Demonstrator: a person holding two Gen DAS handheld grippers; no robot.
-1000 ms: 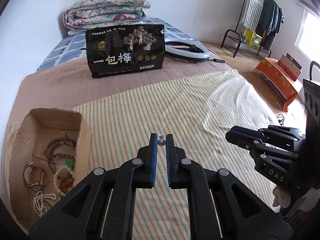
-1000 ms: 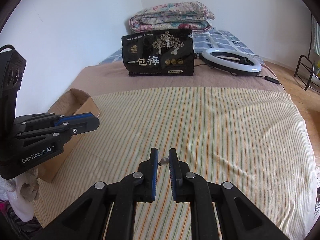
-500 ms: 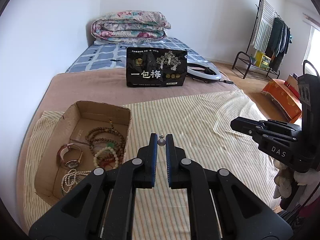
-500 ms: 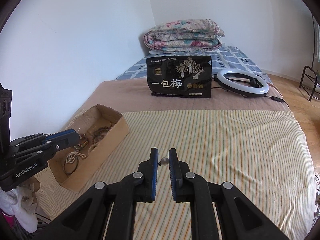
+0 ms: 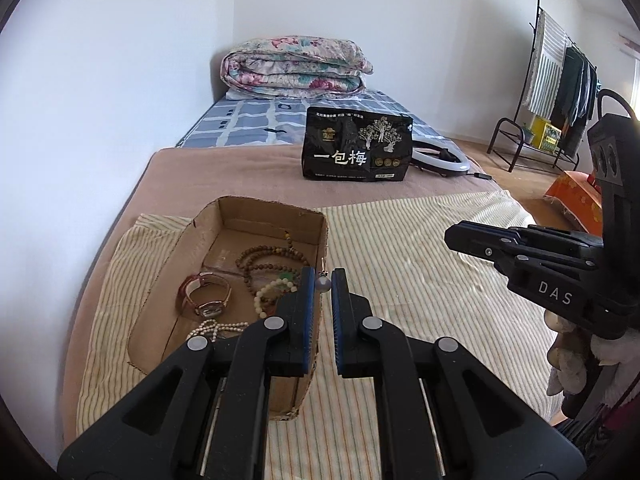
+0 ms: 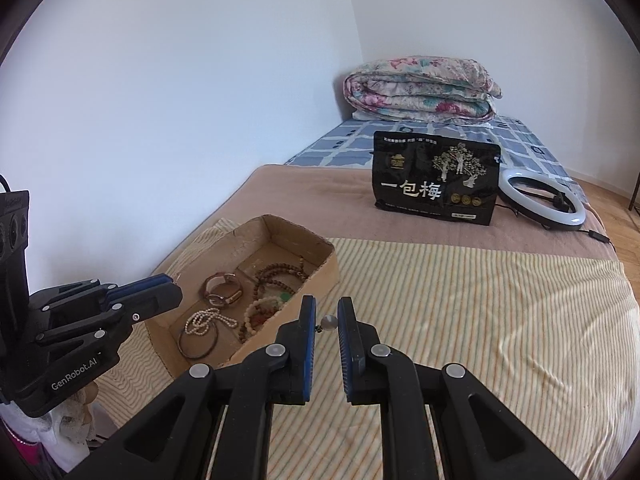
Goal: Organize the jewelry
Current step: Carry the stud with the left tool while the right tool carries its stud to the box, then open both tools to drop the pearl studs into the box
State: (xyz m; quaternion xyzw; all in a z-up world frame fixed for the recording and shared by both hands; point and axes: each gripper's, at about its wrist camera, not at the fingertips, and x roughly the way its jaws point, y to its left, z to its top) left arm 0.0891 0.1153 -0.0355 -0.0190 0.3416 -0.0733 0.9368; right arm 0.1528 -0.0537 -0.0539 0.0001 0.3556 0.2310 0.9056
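While both grippers hover over the striped bed cover, left gripper (image 5: 323,285) jaws pinch a small silver bead earring (image 5: 322,284) at frame centre, beside the brown cardboard box (image 5: 272,216); right gripper (image 6: 326,322) jaws pinch a second silver ball stud (image 6: 329,322).

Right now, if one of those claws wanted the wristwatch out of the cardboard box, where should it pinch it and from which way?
Best guess: come straight down from above, since the cardboard box walls block the sides. Pinch the watch across its reddish-brown strap where it loops up off the floor, on the side away from the bead bracelets. The strap is thin and arched, so fingers can close across it; the case lies low.
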